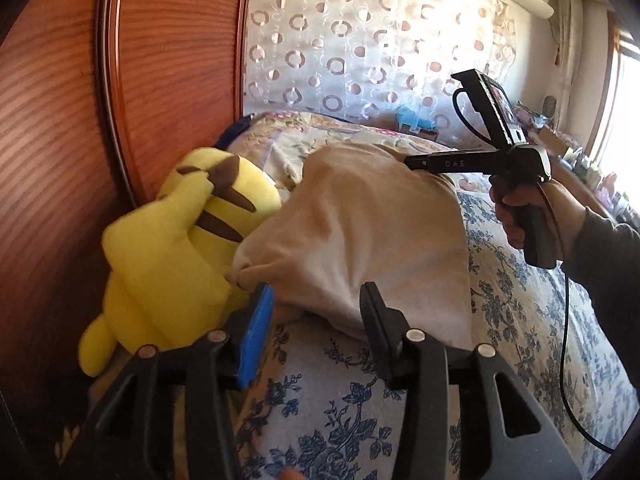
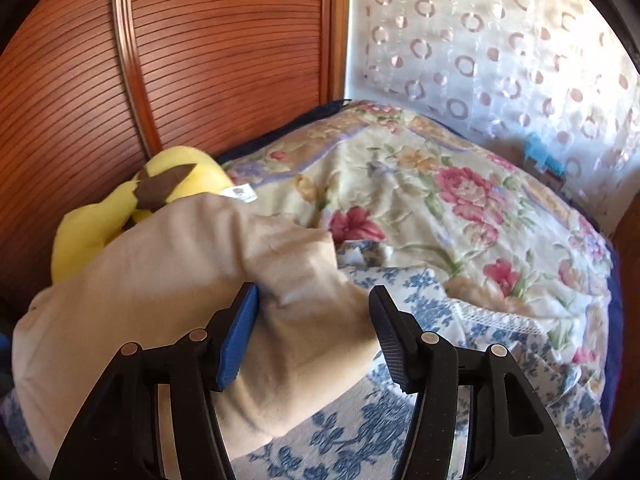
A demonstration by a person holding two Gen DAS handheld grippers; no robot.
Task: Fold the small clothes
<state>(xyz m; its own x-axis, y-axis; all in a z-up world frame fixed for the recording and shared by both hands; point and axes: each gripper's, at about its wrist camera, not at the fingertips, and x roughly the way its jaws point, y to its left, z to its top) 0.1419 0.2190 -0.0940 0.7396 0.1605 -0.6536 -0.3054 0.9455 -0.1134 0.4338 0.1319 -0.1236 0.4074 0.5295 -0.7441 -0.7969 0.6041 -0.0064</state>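
A beige garment (image 1: 360,232) lies heaped on the bed against a yellow plush toy (image 1: 168,248). My left gripper (image 1: 316,312) stands open at the garment's near edge, its blue pad beside a bunched corner and the pads well apart. In the right wrist view the same garment (image 2: 160,280) runs between the fingers of my right gripper (image 2: 314,316), which is open with neither pad pressing on the cloth. Seen from the left wrist, the right gripper (image 1: 414,162) sits at the garment's far top edge, held by a hand (image 1: 520,216).
The bed carries a blue floral sheet (image 1: 320,400) and a flowered blanket (image 2: 440,200) further back. A slatted wooden panel (image 2: 220,60) stands close behind the plush toy (image 2: 176,176). A sheer curtain (image 2: 500,60) hangs to the right. A cable (image 1: 566,340) trails from the right handle.
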